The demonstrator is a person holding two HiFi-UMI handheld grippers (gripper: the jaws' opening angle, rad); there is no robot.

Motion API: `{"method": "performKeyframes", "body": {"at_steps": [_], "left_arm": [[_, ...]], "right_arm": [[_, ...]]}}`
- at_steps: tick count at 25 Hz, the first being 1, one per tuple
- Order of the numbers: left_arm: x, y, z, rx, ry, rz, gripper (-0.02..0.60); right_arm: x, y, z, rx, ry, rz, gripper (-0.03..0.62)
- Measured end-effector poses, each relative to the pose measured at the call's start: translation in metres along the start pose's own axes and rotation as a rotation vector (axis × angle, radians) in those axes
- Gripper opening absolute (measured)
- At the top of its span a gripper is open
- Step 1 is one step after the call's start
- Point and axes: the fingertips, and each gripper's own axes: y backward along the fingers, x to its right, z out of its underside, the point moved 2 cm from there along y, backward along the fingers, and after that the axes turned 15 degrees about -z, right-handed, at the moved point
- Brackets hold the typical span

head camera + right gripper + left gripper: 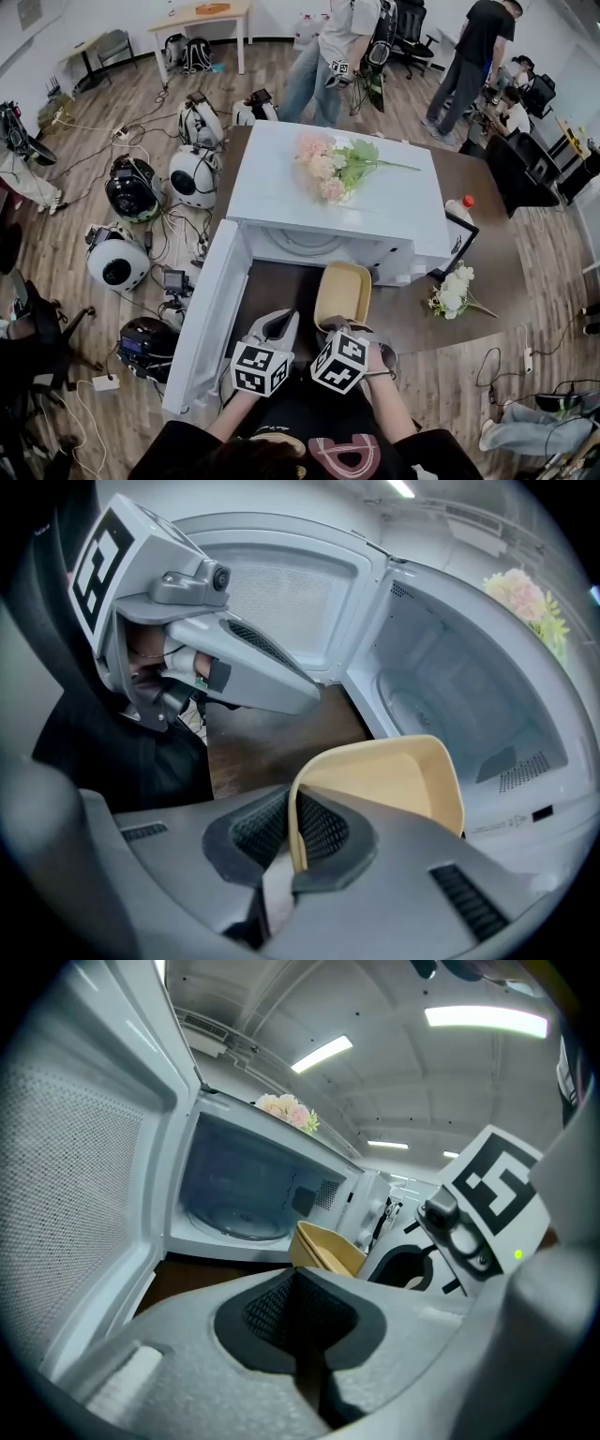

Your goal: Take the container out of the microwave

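Observation:
The white microwave [272, 192] stands on a brown table with its door [211, 314] swung open to the left; its cavity [244, 1194] holds only the glass turntable. A beige container [342, 292] hangs tilted in front of the opening, outside the cavity. My right gripper [339, 326] is shut on the container's near rim; the right gripper view shows the rim [298, 803] pinched between the pads of the right gripper [292, 832]. My left gripper [278, 323] hovers just left of it, shut on nothing, pads together in the left gripper view [300, 1307].
Pink flowers [333, 164] lie on top of the microwave. White flowers [455, 291] and a red-capped bottle [461, 208] sit on the table [487, 178] to the right. Round devices and cables [131, 187] crowd the floor at left. People stand at the back [328, 56].

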Motion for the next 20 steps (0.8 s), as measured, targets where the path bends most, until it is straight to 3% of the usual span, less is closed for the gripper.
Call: {"method": "performKeyframes", "body": {"at_steps": [7,20], "left_arm": [[-0.002,0.002,0.002,-0.003,0.000,-0.001,0.009],[0.000,0.005,0.007,-0.007,-0.007,0.003,0.009]], "right_arm": [[-0.010,-0.009,0.003,-0.007,0.001,-0.048,0.018],[-0.015,-0.013,0.008,-0.019,0.008,-0.050,0.018]]}}
